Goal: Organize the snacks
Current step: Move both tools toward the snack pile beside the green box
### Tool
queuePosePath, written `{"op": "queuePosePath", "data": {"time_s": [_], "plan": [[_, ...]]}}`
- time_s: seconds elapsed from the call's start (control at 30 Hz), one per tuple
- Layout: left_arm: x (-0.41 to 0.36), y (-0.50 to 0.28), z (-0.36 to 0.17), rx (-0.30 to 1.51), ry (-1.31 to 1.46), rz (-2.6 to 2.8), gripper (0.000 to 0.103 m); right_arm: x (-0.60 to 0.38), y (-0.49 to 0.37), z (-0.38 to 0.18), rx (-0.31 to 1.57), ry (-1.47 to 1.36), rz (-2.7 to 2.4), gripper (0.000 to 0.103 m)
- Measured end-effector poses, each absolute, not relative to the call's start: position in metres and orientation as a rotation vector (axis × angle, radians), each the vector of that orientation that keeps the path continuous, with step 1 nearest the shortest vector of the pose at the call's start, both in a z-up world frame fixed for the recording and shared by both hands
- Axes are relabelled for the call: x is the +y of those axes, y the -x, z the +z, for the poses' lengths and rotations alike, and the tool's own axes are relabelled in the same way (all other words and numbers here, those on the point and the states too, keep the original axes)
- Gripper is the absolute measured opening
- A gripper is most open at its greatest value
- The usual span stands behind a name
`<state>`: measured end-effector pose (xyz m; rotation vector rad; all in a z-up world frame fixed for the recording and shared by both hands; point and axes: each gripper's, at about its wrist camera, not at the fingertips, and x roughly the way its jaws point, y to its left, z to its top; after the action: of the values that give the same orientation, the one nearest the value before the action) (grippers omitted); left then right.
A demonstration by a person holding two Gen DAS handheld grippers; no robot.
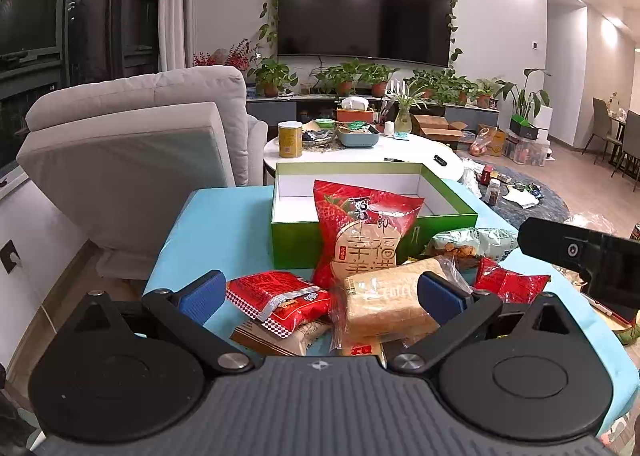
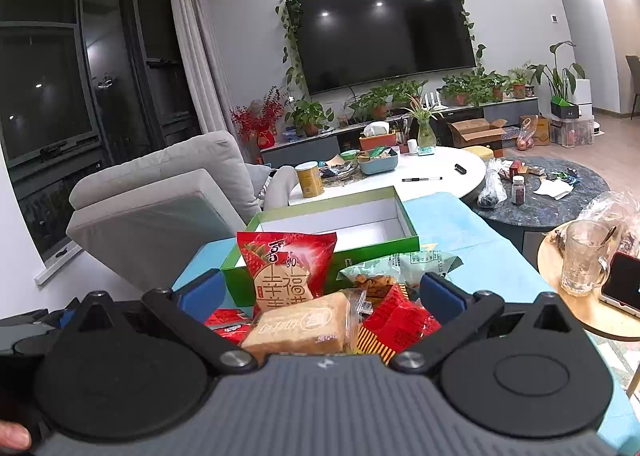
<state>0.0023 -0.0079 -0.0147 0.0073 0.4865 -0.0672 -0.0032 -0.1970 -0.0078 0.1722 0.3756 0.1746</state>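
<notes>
Turquoise cloth covers the table [image 1: 224, 223] on which the snacks lie in a loose heap in front of an open green cardboard box with a white inside [image 1: 296, 236]. A tall red strawberry-printed bag with a round biscuit picture [image 1: 362, 232] stands leaning against the near wall of that box. Just in front of it lies a clear-wrapped block of pale sliced bread [image 1: 384, 302], and to its left a flat red packet with a checked edge [image 1: 280, 298] rests on top of a beige packet [image 1: 280, 340]. Right of the bread sits a small crinkled red packet [image 1: 508, 282], and behind that a pale green bag showing fried pieces [image 1: 472, 242].

The left gripper [image 1: 320, 292] hovers low over the pile with its blue-padded fingers [image 1: 202, 294] spread wide, holding nothing; the bread and the flat red packet lie between them. The right gripper [image 2: 320, 294] is likewise spread wide and holds nothing, with the bread [image 2: 298, 326] and a red packet [image 2: 394, 322] between its blue pads [image 2: 440, 294]. The strawberry bag [image 2: 288, 270] stands just beyond, against the box [image 2: 332, 215].

Beyond the table are a grey armchair [image 1: 132, 143] and a white oval table [image 1: 360, 151]. In the right view a glass mug [image 2: 584, 256] stands on a round wooden side table [image 2: 576, 312].
</notes>
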Motion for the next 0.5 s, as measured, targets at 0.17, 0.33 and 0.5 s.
{"op": "queuePosePath", "data": {"time_s": [0.17, 0.33, 0.5], "plan": [[-0.008, -0.0034, -0.0171, 0.489, 0.002, -0.071, 0.102, -0.1964, 0.0024, -0.0088, 0.381, -0.17, 0.173, 0.068], [-0.0065, -0.0036, -0.0188, 0.491, 0.011, -0.082, 0.102, -0.1966, 0.0026, -0.0096, 0.388, -0.166, 0.156, 0.068], [-0.0076, -0.0034, -0.0199, 0.492, 0.012, -0.09, 0.102, -0.1965, 0.0026, -0.0098, 0.39, -0.166, 0.155, 0.068]]}}
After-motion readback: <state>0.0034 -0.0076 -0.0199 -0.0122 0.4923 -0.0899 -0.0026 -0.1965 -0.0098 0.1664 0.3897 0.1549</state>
